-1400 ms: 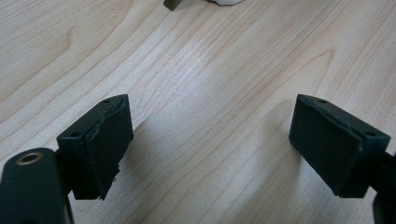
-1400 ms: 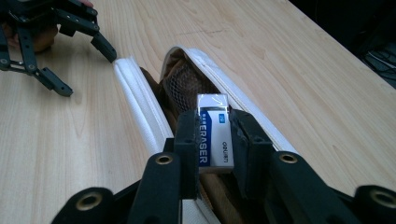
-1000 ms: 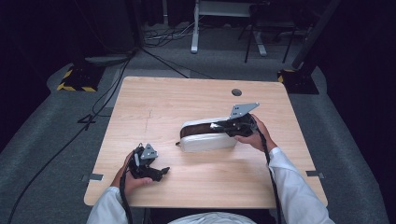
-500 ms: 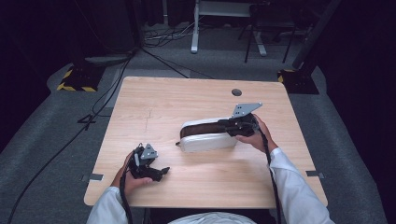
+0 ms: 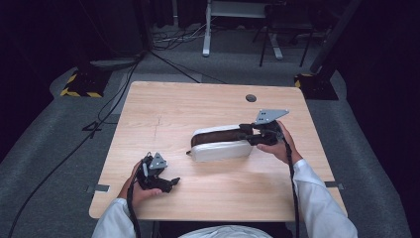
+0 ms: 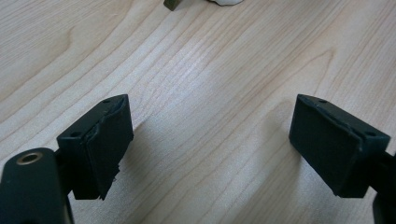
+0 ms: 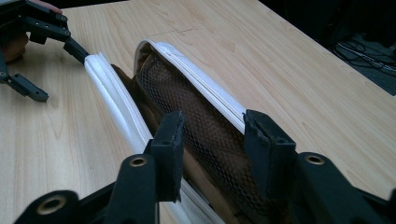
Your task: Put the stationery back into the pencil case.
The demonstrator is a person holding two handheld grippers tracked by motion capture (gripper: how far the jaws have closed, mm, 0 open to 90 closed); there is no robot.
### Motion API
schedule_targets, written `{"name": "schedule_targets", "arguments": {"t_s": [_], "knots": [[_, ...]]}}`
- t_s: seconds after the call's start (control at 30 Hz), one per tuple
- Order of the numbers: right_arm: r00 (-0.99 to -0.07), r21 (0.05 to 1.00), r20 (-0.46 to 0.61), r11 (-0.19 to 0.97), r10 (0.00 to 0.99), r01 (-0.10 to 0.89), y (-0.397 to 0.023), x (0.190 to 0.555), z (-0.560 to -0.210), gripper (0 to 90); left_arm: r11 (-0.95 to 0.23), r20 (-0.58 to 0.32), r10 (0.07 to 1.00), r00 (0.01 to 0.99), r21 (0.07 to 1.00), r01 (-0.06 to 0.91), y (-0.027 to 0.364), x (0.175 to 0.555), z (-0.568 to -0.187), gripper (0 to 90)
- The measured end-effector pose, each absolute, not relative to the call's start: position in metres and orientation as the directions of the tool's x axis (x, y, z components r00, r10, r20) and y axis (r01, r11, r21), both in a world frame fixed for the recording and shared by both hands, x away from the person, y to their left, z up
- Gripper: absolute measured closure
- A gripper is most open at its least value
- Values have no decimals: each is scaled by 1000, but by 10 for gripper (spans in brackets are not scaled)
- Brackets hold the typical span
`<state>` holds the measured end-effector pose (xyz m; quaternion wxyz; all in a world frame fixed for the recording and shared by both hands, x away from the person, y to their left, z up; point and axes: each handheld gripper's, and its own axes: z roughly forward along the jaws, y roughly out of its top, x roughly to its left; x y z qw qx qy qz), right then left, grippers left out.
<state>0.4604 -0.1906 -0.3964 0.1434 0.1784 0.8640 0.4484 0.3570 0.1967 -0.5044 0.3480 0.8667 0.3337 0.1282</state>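
A white zip pouch with a brown mesh lining lies near the middle of the wooden table, its mouth unzipped. My right gripper sits at the pouch's right end. In the right gripper view its jaws have just been opening. They straddle the brown mesh lining inside the open mouth, and the pads stand clear of it. The pouch's white rims run away toward the left gripper. My left gripper rests at the front left, open over bare wood. The pouch's end peeks in at that view's top.
A round cable hole sits in the table's far right part. The front edge runs just below both hands. On the floor beyond are cables, a yellow-black stand base at the left and a dark base at the right.
The right gripper's jaws look slightly wider apart at the pouch's end. Both hands and the pouch keep their places.
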Motion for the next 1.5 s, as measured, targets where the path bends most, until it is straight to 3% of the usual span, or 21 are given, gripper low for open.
{"name": "schedule_targets", "arguments": {"t_s": [0.33,0.77,1.5], "knots": [[-860,816,-101,537,500,216,-206,456,-390,409,-535,-10,668,744,689,489,197,357,-504,140],[-840,791,-135,568,525,228,-226,443,-387,324,-535,-10,668,744,689,489,197,357,-504,140],[-804,765,-185,597,564,242,-261,417,-392,303,-535,-10,667,745,689,489,197,357,-504,140]]}}
